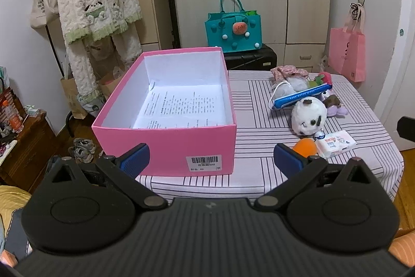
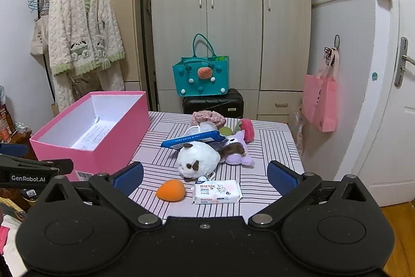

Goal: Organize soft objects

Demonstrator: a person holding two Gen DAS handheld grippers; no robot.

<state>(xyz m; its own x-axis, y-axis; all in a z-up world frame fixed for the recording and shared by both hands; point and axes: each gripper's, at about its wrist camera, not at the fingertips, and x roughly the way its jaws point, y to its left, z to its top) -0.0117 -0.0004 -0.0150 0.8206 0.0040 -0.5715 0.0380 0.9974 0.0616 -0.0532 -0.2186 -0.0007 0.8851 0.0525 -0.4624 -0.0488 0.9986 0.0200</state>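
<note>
While held low at the near edge of the striped table (image 1: 259, 105), left gripper (image 1: 211, 156) spread wide, blue pads (image 1: 136, 159) apart, grasping nothing. Facing the pink box (image 1: 166, 144) straight at 12 o'clock, near wall just beyond the fingertips. Inside the box only a printed sheet (image 1: 181, 105) on the white floor.

Right gripper (image 2: 205, 177) likewise released, fingers (image 2: 281, 177) parted and bare. Between its pads, toward 12 o'clock: orange sponge (image 2: 171, 190) and white wipes pack (image 2: 217, 191) side by side, near but apart. Just beyond them the white panda plush (image 2: 198, 159), touching a purple plush (image 2: 237, 156) at its 3 o'clock. Blue flat pack (image 2: 193, 140) leaning across the pile behind the panda, with a floral fabric piece (image 2: 208, 117), a green ball (image 2: 225, 131) and a red plush (image 2: 247, 129) farther back, around 1 o'clock. Pink box at 10 o'clock from the right gripper, well apart from the pile.

Beyond the table, teal felt bag (image 2: 201, 78) atop a black case (image 2: 212, 101), before the wardrobe (image 2: 230, 12). Fluffy white robe (image 2: 83, 25) hanging at 10 o'clock, pink tote (image 2: 320, 101) on the wall at 2 o'clock.
</note>
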